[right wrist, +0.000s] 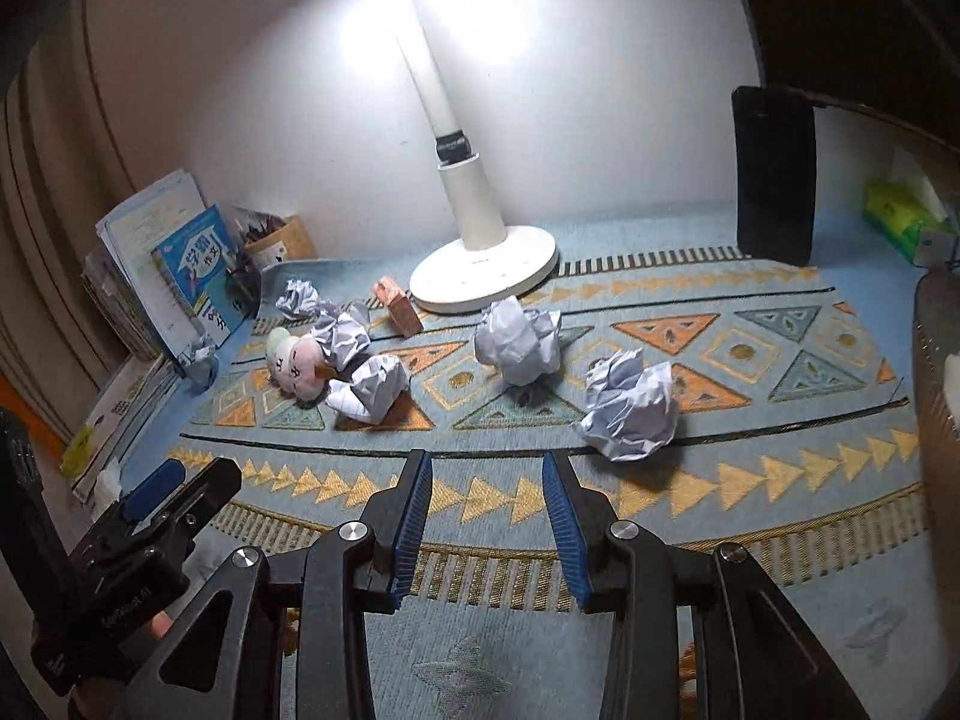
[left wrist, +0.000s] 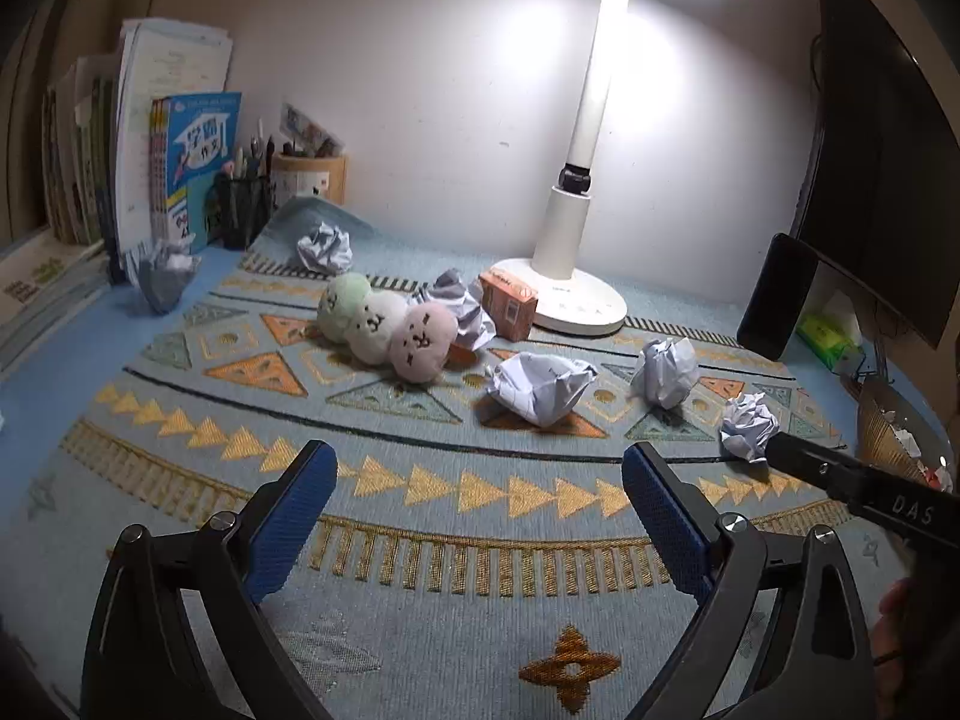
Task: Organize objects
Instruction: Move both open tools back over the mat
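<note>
- our left gripper (left wrist: 480, 516) hovers over the patterned mat (left wrist: 420, 540), jaws wide apart, nothing between them
- our right gripper (right wrist: 487, 516) sits low over the mat too, jaws partly open, empty
- crumpled paper balls (right wrist: 630, 405) lie scattered mid-mat, nearest one just ahead of the right gripper
- plush toy (left wrist: 384, 327) lies near the lamp (left wrist: 570, 294), touching a paper ball
</note>
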